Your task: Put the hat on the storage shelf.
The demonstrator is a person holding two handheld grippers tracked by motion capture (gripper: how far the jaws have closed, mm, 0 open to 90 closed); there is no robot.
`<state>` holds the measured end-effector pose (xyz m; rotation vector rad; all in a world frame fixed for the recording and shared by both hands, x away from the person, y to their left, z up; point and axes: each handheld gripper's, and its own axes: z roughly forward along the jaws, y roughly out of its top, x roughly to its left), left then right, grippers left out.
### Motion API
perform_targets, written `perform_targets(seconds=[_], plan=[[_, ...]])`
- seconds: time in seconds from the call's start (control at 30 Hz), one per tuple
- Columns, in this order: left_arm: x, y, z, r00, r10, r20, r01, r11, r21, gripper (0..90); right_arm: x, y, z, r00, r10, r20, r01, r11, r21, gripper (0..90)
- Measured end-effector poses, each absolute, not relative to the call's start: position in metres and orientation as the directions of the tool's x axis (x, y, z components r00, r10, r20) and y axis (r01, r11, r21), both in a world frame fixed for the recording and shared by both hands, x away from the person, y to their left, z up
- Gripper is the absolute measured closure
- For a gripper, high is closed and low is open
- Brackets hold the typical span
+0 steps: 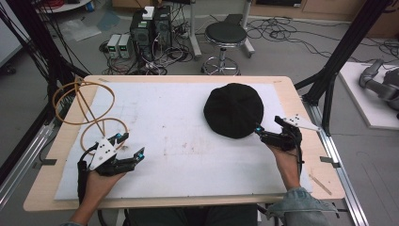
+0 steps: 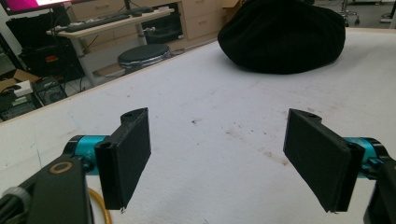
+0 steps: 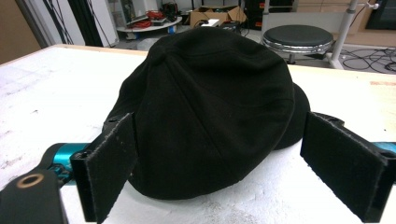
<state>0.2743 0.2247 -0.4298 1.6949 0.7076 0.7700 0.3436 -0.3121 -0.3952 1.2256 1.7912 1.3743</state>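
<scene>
A black soft cap (image 1: 233, 110) lies crown up on the white mat (image 1: 179, 141), right of centre. My right gripper (image 1: 261, 133) is at the cap's near right edge. In the right gripper view it (image 3: 219, 140) is open, one jaw on each side of the cap's (image 3: 210, 107) near rim, with nothing pinched. My left gripper (image 1: 131, 144) hovers open over the mat at the front left, and its jaws are wide apart with nothing between them (image 2: 218, 130). The cap (image 2: 285, 37) lies far ahead of it.
A tan stand of looped hoops (image 1: 87, 106) rises at the table's left edge, just behind the left gripper. Beyond the far edge stand a black stool (image 1: 226, 35) and computer boxes with cables (image 1: 150, 28). A grey machine (image 1: 381, 82) lies on a side table at the right.
</scene>
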Motion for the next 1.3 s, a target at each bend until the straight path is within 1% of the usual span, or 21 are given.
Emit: perform_targets(seconds=[0.53, 0.8, 1.13, 1.3], plan=[[0.274, 0.225, -0.430, 0.616, 0.775, 0.142, 0.071, -0.234, 0.970, 23.4, 0.343, -0.308, -0.391, -0.422, 0.901, 0.102, 0.320, 0.042, 0.947, 11.3], [0.273, 0.225, -0.431, 0.617, 0.772, 0.154, 0.067, -0.246, 0.967, 23.5, 0.343, -0.305, -0.386, -0.420, 0.902, 0.094, 0.296, 0.038, 0.955, 11.3], [0.273, 0.225, -0.431, 0.615, 0.773, 0.155, 0.068, -0.248, 0.966, 23.6, 0.357, -0.289, -0.377, -0.434, 0.898, 0.073, 0.286, 0.060, 0.956, 11.4], [0.272, 0.224, -0.431, 0.615, 0.774, 0.152, 0.068, -0.244, 0.967, 23.6, 0.368, -0.282, -0.372, -0.430, 0.899, 0.086, 0.285, 0.045, 0.957, 11.5]])
